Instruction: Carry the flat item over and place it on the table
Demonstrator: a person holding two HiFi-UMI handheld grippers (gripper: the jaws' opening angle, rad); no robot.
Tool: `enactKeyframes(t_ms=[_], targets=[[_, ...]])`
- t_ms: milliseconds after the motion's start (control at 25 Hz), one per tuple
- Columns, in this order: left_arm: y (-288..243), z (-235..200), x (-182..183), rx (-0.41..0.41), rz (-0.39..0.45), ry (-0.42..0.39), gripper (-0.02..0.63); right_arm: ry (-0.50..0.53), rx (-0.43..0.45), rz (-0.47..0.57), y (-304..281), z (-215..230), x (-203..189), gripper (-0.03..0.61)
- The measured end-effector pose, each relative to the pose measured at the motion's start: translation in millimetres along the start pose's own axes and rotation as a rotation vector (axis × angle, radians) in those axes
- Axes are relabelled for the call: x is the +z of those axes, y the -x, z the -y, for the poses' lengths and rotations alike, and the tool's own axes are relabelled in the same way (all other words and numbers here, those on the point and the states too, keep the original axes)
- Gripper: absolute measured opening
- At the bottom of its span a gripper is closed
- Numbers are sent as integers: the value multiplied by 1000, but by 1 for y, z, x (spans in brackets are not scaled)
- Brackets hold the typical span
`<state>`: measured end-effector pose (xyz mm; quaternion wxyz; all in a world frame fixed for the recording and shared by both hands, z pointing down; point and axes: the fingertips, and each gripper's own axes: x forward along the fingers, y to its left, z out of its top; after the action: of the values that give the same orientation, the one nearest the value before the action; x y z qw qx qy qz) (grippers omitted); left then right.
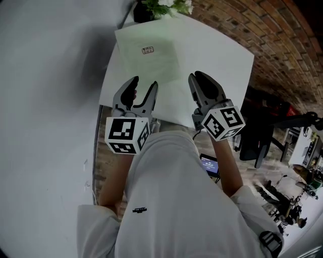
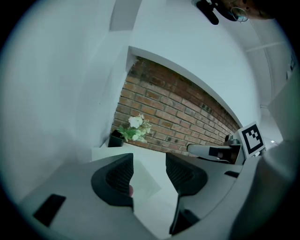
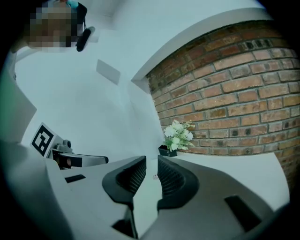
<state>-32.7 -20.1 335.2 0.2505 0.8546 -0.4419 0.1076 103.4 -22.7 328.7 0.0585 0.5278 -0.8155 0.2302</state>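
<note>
A pale green flat item with a small label lies flat on the white table, toward its far left. My left gripper hovers over the table's near edge just short of the item, open and holding nothing. In the left gripper view a corner of the flat item shows beyond the jaws of the left gripper. My right gripper is over bare table to the item's right, its jaws drawn together. In the right gripper view only a thin slit separates the jaws of the right gripper, with nothing in it.
A potted plant with white flowers stands at the table's far corner against a brick wall. A white wall runs along the left. Dark furniture and clutter fill the floor to the right.
</note>
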Motion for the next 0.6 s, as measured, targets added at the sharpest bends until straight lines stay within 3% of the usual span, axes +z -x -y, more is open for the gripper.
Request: enactKeyframes(t_ms=[80,360,600], targets=[[7,14,2,-27,-4,-25,213,7,-17,15,17,-4,7,97],[26,40,2,-101,-2,-81,57,63,-87,46,59,-8,14,89],[28,70,-8,-192,-51,-114,38,-26,-191,69,114,5,15,89]])
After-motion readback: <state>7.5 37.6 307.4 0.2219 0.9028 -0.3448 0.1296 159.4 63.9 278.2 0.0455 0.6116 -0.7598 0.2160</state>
